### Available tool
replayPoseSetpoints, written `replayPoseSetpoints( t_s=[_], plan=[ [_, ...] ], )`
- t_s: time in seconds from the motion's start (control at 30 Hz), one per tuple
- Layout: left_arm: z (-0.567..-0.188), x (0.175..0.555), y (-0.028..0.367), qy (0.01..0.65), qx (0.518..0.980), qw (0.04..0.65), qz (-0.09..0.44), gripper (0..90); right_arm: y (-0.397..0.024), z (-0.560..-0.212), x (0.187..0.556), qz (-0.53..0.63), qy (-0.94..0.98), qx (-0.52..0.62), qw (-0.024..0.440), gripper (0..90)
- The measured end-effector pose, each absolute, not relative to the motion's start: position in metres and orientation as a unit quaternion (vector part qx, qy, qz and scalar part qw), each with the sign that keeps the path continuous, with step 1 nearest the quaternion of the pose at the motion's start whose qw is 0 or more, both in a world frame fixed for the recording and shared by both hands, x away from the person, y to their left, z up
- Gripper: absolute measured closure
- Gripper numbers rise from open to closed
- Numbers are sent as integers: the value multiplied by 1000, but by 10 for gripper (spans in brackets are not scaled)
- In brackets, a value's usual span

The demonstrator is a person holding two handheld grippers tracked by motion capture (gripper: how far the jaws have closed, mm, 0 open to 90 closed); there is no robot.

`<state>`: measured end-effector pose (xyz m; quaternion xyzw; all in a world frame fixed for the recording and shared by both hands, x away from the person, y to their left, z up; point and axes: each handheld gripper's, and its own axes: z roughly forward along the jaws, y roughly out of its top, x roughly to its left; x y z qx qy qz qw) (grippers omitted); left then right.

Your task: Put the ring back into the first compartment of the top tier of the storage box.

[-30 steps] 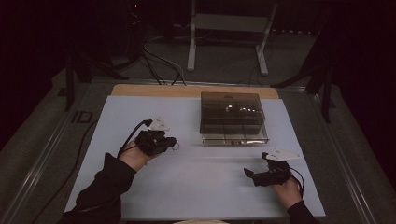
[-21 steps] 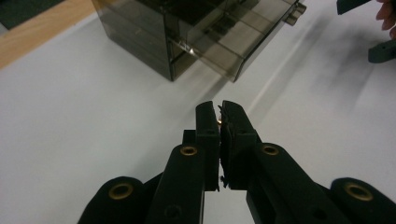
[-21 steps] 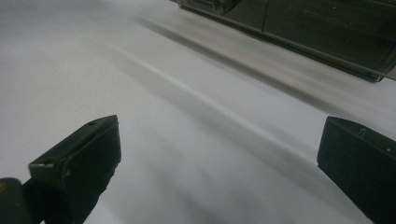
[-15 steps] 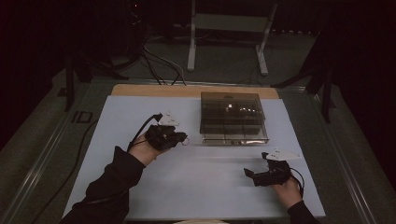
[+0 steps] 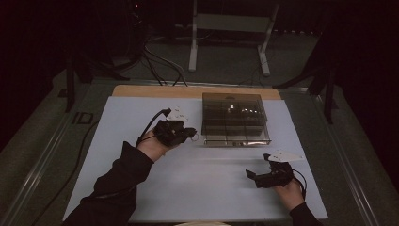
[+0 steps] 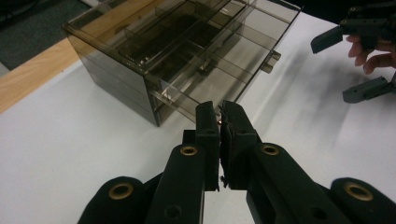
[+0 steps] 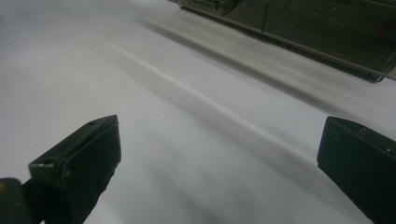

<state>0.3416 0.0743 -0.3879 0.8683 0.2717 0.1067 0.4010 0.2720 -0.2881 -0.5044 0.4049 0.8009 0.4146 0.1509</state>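
A smoky clear drawer box (image 5: pixel 234 117) is sitting at twelve o'clock on the white desk (image 5: pixel 197 174), its lower drawer (image 6: pixel 205 91) sliding out slightly (small knob (image 6: pixel 272 57) showing). The left hand-held gripper (image 5: pixel 192 135) is hovering at its nine o'clock, jaws pressed together. The right hand-held gripper (image 5: pixel 256 177) is resting at five o'clock, jaws spread wide.

Smoky-brown drawer box (image 5: pixel 235 117) — white table (image 5: pixel 197 179).

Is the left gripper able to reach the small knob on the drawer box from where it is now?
Probably yes. The left gripper, jaws shut, sits just in front of the smoky drawer box, nothing lying between them. The knob is on the front, further along; the jaws must open first.
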Motion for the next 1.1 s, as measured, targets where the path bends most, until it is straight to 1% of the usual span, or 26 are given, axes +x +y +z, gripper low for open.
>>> replayPoseSetpoints(
  t_s=[0.27,0.53,1.1],
  plan=[
    [-384,346,65,263,864,417,105,887,-288,-505,272,414,802,405,150,0],
    [-383,350,56,254,865,421,104,887,-289,-504,272,415,801,403,151,0],
    [-391,366,29,250,858,436,104,885,-290,-504,271,419,800,404,149,0]
  ],
)
